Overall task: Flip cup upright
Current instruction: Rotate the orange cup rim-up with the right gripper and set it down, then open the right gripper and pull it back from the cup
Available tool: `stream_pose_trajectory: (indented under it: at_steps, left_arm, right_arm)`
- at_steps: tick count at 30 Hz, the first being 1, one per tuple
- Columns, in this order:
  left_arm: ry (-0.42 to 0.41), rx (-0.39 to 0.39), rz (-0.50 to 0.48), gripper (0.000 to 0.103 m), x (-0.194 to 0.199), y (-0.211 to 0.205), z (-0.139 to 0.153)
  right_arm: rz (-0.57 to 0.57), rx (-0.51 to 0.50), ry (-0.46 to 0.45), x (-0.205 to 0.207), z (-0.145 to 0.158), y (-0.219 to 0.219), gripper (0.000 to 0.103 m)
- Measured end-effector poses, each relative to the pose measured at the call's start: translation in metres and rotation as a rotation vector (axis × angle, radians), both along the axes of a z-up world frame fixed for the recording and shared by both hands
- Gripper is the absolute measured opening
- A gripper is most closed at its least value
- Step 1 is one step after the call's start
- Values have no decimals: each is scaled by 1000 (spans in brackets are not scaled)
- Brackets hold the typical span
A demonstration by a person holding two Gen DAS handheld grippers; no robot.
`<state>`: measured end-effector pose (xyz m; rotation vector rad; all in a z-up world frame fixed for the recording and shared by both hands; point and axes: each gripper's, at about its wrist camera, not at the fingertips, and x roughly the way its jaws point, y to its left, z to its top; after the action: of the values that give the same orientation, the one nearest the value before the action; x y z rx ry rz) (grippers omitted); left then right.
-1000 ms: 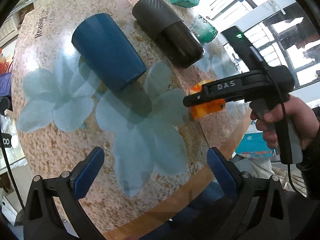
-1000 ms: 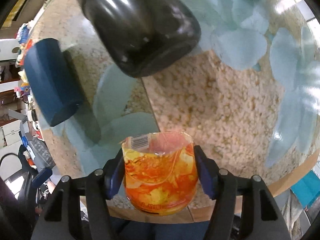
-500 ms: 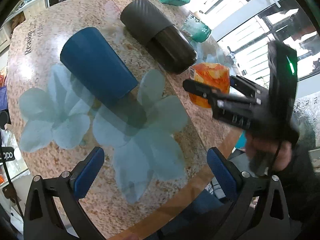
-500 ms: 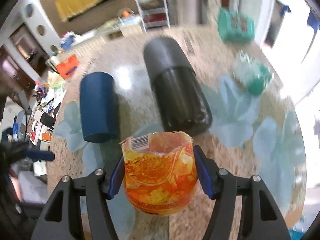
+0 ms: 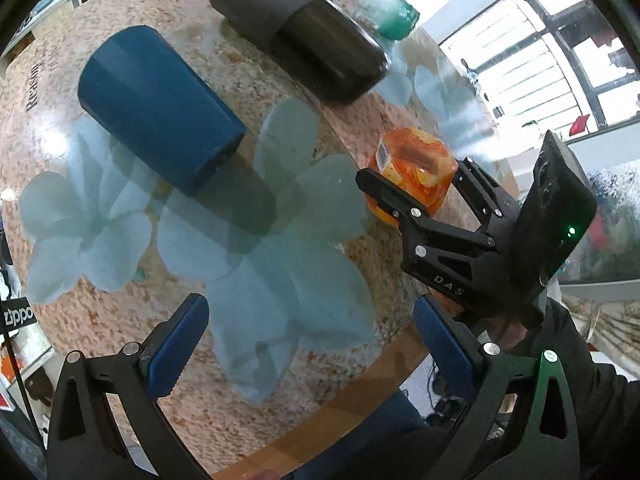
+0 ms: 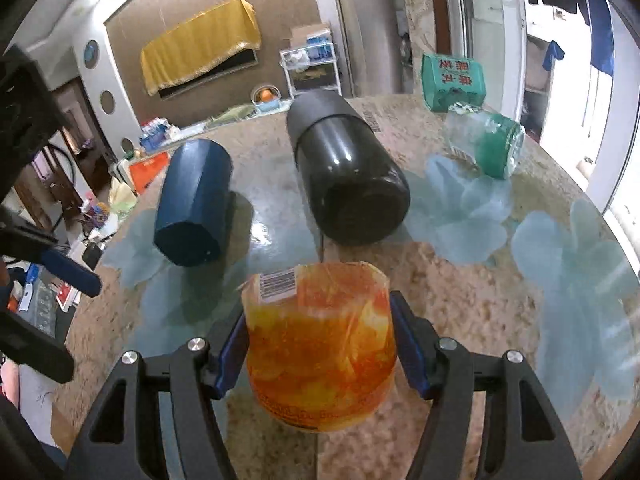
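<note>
Between blue pads [image 6: 404, 344], translucent orange cup [image 6: 320, 356]

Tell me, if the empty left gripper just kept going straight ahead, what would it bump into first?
Probably the flower-patterned tabletop, which fills the space between its open fingers. Farther along that line lies the blue cup on its side, though depth is hard to judge.

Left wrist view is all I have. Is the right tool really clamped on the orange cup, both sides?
Observer: Yes. In the right wrist view the right tool has a blue pad pressed on each side of the orange cup.
Operator: That blurry teal thing past the black flask?
Observer: A glass jar with a green lid, lying on its side, apart from the black flask.
Operator: Anything behind it?
Observer: A green box stands just behind it.
</note>
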<state>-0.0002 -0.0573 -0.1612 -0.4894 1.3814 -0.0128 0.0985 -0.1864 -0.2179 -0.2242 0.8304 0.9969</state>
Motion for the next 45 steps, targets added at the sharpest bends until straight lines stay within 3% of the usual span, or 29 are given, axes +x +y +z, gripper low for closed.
stream_pose_trajectory:
  at_steps: [9, 10, 12, 18, 24, 28, 36, 45]
  left_arm:
    - [17, 17, 16, 103, 0, -5, -6]
    - [16, 21, 18, 103, 0, -5, -5]
    - [15, 23, 21, 103, -1, -2, -3]
    - [-30, 51, 20, 103, -4, 7, 20]
    - [-117, 147, 11, 103, -7, 11, 61]
    - [-186, 167, 38, 103, -7, 18, 83]
    - [-256, 174, 96, 103, 2, 25, 103]
    - [-299, 222, 136, 103, 20, 11, 124]
  right_arm:
    - [14, -22, 39, 1, 0, -2, 66]
    - [11, -33, 57, 2, 3, -5, 69]
    - [9, -40, 91, 1, 9, -7, 87]
    - [21, 1, 126, -5, 55, -17, 103]
    - [-39, -28, 104, 3, 120, -20, 103]
    - [-99, -127, 97, 5, 151, -15, 103]
    - [-238, -375, 66, 5, 174, -20, 103]
    - [-202, -427, 73, 10, 186, -25, 103]
